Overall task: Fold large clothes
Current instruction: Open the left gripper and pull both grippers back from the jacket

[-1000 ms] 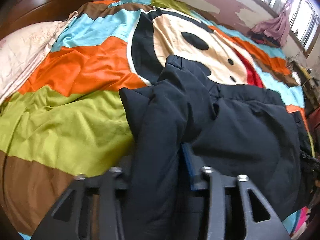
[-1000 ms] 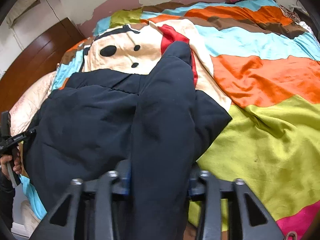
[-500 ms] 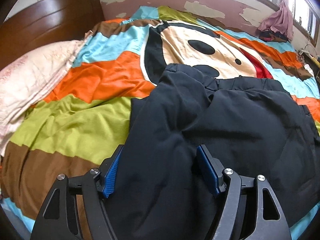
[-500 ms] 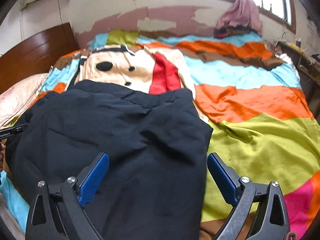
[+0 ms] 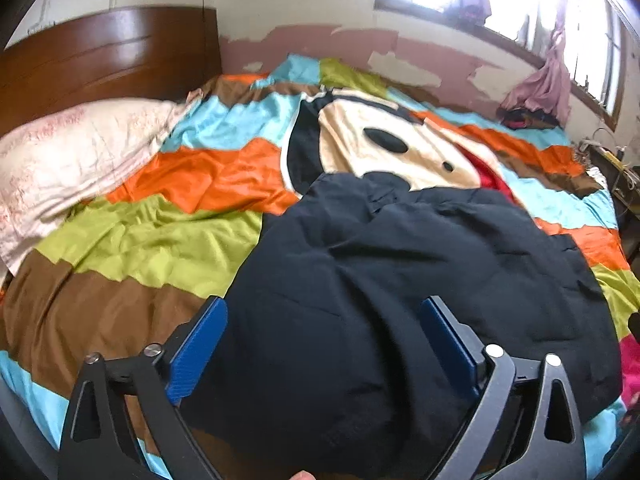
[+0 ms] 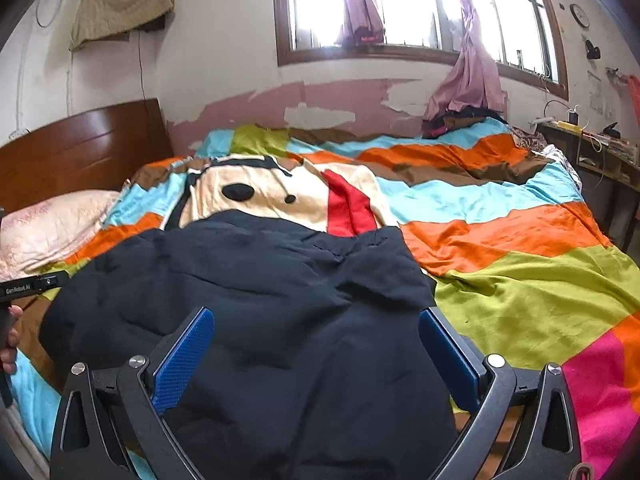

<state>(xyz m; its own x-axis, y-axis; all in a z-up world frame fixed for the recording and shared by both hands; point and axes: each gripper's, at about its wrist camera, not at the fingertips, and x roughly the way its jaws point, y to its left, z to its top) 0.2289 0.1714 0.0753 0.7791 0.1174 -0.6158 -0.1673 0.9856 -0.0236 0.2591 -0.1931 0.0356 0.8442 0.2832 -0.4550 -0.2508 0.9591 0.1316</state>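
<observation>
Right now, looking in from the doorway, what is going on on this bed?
A person with a two-finger gripper in each hand is folding a large black padded jacket on a bed with a bright striped cartoon quilt. Both sleeves lie folded in over the body. The left gripper and the right gripper have just been opening; their jaws stand wide, with the jacket lying free between them. A pale pillow sits by the wooden headboard.

Black jacket [image 5: 400, 280] near hem cut by bottom edge; pile under curtain [image 6: 452, 120] too small to identify.
</observation>
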